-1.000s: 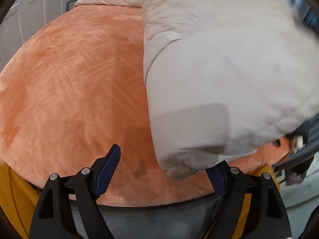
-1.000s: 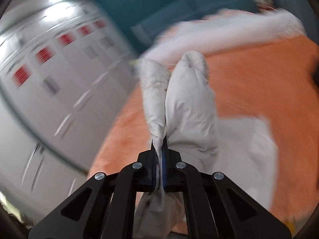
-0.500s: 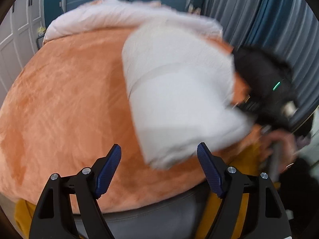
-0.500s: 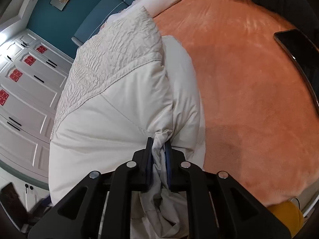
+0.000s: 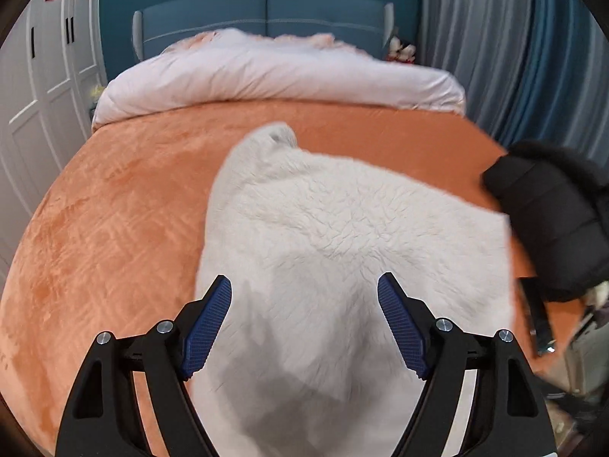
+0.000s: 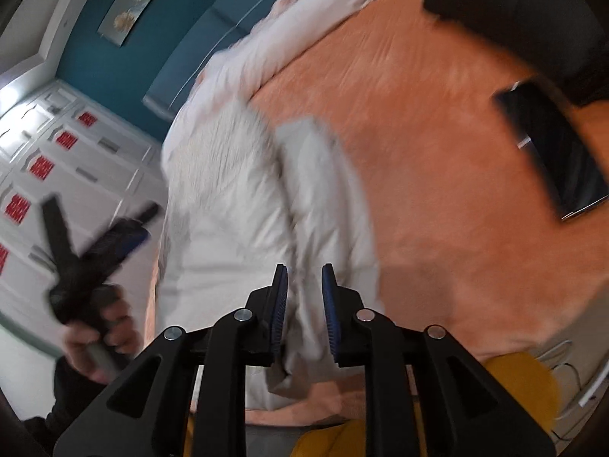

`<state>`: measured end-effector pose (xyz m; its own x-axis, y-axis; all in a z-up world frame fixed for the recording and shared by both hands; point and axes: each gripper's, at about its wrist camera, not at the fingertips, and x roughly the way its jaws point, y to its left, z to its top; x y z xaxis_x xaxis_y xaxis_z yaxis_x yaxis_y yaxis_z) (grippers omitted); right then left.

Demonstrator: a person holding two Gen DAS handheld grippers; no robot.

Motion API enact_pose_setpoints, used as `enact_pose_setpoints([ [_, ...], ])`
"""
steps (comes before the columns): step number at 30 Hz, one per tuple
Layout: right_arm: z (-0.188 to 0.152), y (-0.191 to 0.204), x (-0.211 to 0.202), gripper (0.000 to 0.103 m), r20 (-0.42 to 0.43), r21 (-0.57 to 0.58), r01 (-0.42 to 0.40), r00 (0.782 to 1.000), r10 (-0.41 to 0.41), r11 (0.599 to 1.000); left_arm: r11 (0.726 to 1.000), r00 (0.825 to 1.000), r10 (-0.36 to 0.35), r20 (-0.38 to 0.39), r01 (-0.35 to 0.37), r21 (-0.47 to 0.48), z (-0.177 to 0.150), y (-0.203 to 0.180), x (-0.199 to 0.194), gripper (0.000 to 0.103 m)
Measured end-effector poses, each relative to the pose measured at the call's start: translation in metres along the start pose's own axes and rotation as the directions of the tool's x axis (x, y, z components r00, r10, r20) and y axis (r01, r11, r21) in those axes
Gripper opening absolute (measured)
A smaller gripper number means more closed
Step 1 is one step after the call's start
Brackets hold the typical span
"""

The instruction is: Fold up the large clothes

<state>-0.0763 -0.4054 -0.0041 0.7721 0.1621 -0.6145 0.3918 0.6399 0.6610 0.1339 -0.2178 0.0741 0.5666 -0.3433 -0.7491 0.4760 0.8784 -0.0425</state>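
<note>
Cream fleece-lined jacket [image 5: 342, 236] lies folded on orange bedspread [image 5: 125, 205]; left gripper [image 5: 304, 323] wide open above it, empty; right gripper [image 6: 304, 304] jaws just opening, jacket fabric loose between them.

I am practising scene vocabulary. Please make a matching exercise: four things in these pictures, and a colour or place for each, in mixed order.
Things:
1. blanket
2. white garment
3. black jacket
4. phone

Descriptions:
A. dark, at the bed's right edge
B. orange, covers the bed
C. flat on the orange cover, screen dark
D. fleecy, lies mid-bed

Pairs: 1-B, 2-D, 3-A, 4-C
</note>
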Motion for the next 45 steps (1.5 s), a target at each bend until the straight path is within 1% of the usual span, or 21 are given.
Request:
enact_pose_setpoints([
  [2,0.020,0.015,-0.017,0.019,0.078,-0.028,0.037,0.996,-0.035,0.999,1.000,1.000,0.015,-0.008,-0.015,-0.009,0.000,-0.006,0.010,0.076],
  [5,0.049,0.043,-0.013,0.019,0.123,-0.087,0.038,0.992,-0.027,0.995,0.999,1.000,0.031,-0.002,-0.031,-0.018,-0.001,-0.014,0.012,0.076],
  [7,0.070,0.073,0.009,0.019,0.149,-0.157,0.055,0.988,-0.032,0.986,0.999,0.999,0.043,-0.002,-0.043,-0.016,0.000,-0.017,0.015,0.077],
  [8,0.074,0.081,0.020,0.019,0.155,-0.180,0.070,0.987,-0.042,0.981,0.999,0.999,0.048,-0.003,-0.048,-0.015,-0.001,-0.017,0.017,0.077],
  [9,0.079,0.093,0.040,0.019,0.147,-0.211,0.085,0.988,-0.054,0.974,0.998,0.999,0.054,-0.004,-0.054,-0.011,-0.001,-0.018,0.019,0.078],
  [11,0.082,0.099,0.079,0.019,0.125,-0.223,0.121,0.988,-0.095,0.967,0.997,0.997,0.071,-0.005,-0.071,-0.007,-0.004,-0.020,0.024,0.080],
  [14,0.073,0.092,0.120,0.018,0.114,-0.236,0.187,0.980,-0.164,0.954,0.996,0.996,0.084,-0.014,-0.084,-0.019,-0.006,-0.016,0.034,0.081],
  [15,0.072,0.089,0.130,0.016,0.109,-0.237,0.193,0.979,-0.171,0.952,0.996,0.997,0.082,-0.018,-0.082,-0.030,-0.007,-0.014,0.038,0.082],
  [17,0.067,0.079,0.142,0.016,0.093,-0.225,0.178,0.983,-0.161,0.958,0.996,0.997,0.081,-0.017,-0.082,-0.035,-0.010,-0.013,0.043,0.084],
  [20,0.062,0.060,0.148,0.016,0.069,-0.186,0.142,0.989,-0.132,0.972,0.995,0.995,0.101,0.002,-0.101,-0.018,-0.015,-0.017,0.049,0.086],
  [22,0.061,0.054,0.153,0.016,0.058,-0.179,0.136,0.990,-0.128,0.974,0.994,0.994,0.110,0.010,-0.110,-0.014,-0.018,-0.019,0.053,0.087],
  [29,0.051,0.056,0.176,0.016,0.066,-0.207,0.164,0.986,-0.153,0.965,0.992,0.991,0.128,0.027,-0.127,-0.006,-0.026,-0.020,0.065,0.091],
  [30,0.050,0.056,0.174,0.016,0.067,-0.208,0.164,0.986,-0.154,0.964,0.991,0.991,0.131,0.031,-0.131,-0.007,-0.027,-0.019,0.067,0.091],
  [38,0.043,0.041,0.184,0.016,0.070,-0.197,0.143,0.989,-0.132,0.970,0.987,0.985,0.161,0.065,-0.162,0.008,-0.034,-0.025,0.079,0.092],
  [45,0.040,0.038,0.191,0.015,0.067,-0.183,0.137,0.990,-0.127,0.973,0.987,0.985,0.160,0.060,-0.161,0.001,-0.037,-0.021,0.088,0.094],
])
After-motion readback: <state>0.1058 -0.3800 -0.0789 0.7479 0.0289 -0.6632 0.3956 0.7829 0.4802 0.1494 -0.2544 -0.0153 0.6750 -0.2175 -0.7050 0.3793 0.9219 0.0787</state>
